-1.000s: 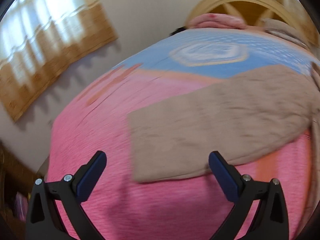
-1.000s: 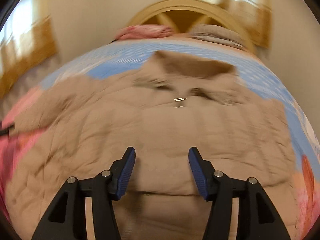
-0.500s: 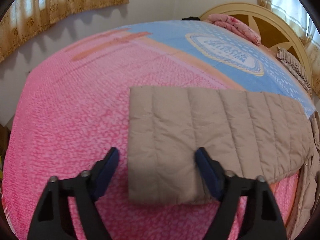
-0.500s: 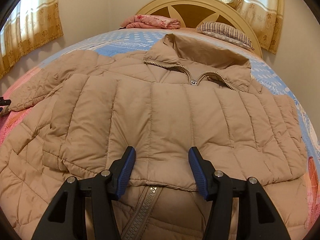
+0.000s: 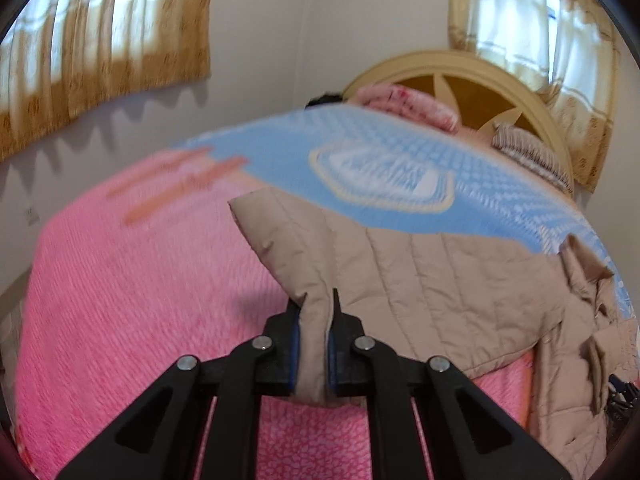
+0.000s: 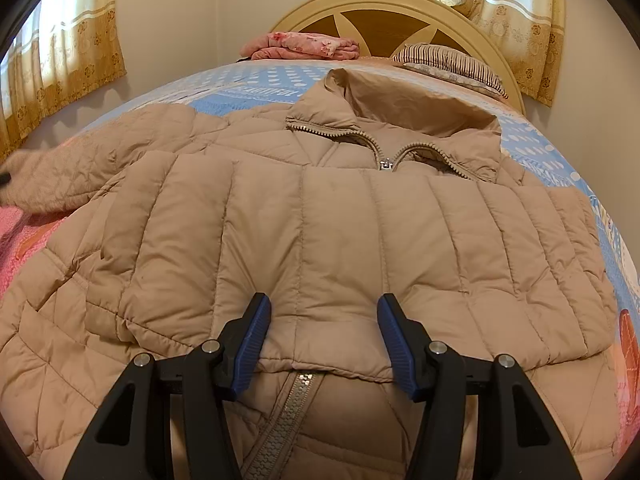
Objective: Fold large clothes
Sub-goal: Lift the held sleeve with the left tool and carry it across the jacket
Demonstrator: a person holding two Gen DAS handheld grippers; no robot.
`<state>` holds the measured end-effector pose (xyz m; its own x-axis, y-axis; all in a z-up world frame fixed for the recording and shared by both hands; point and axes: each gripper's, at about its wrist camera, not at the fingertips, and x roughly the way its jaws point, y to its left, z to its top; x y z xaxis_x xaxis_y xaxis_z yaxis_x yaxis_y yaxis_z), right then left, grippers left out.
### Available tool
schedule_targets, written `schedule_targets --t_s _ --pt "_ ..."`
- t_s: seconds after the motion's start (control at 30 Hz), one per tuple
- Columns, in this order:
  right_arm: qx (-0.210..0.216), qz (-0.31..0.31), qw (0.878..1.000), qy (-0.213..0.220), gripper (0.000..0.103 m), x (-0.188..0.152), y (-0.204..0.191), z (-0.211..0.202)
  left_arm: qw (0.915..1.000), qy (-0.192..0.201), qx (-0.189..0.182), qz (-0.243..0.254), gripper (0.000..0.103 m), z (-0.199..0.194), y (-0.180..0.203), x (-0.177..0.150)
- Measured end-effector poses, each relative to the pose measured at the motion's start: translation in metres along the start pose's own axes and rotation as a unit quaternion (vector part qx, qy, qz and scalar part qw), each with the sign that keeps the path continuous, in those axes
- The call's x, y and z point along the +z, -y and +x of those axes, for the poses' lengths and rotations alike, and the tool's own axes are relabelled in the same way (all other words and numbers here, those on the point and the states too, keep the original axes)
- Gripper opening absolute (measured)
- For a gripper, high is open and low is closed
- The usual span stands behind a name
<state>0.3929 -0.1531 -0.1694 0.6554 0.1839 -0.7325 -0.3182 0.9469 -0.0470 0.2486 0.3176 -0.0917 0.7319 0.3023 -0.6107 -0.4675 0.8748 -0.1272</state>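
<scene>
A large tan quilted jacket (image 6: pixel 320 240) lies front-up on the bed, its right sleeve folded across the chest and its zipper (image 6: pixel 288 412) showing below. My left gripper (image 5: pixel 314 344) is shut on the cuff end of the left sleeve (image 5: pixel 400 280) and holds it raised off the pink and blue bedspread (image 5: pixel 140 300). That lifted sleeve shows blurred at the far left of the right wrist view (image 6: pixel 44 184). My right gripper (image 6: pixel 323 340) is open and empty, its jaws just above the folded sleeve's cuff edge.
A wooden headboard (image 6: pixel 384 8) stands at the far end, with a folded pink blanket (image 6: pixel 304 46) and a striped pillow (image 6: pixel 452 64) in front of it. Curtains (image 6: pixel 64 60) hang on both sides. The bed's pink left part (image 5: pixel 120 320) lies beside the jacket.
My left gripper went from open around the sleeve's cuff to shut on it, and has lifted the sleeve off the bedspread. My right gripper has stayed open over the folded sleeve.
</scene>
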Motion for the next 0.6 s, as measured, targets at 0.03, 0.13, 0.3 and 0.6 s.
schedule_targets --t_s 0.03,0.13,0.3,0.6 --pt "0.0 0.0 1.0 -0.001 0.057 0.0 0.0 0.0 0.9999 0.009 -0.007 0.0 0.01 -0.007 0.001 0.007" --pt "0.01 0.009 1.0 0.0 0.057 0.002 0.003 -0.003 0.9987 0.036 -0.034 0.004 0.01 -0.026 0.007 0.028" --pt "0.035 0.048 0.998 0.021 0.057 0.008 0.017 -0.031 0.9944 0.07 -0.074 0.027 0.01 -0.059 0.037 0.058" --pt "0.04 0.075 0.996 0.033 0.057 -0.014 0.036 -0.082 0.9814 0.075 -0.161 0.074 0.01 -0.083 0.136 0.081"
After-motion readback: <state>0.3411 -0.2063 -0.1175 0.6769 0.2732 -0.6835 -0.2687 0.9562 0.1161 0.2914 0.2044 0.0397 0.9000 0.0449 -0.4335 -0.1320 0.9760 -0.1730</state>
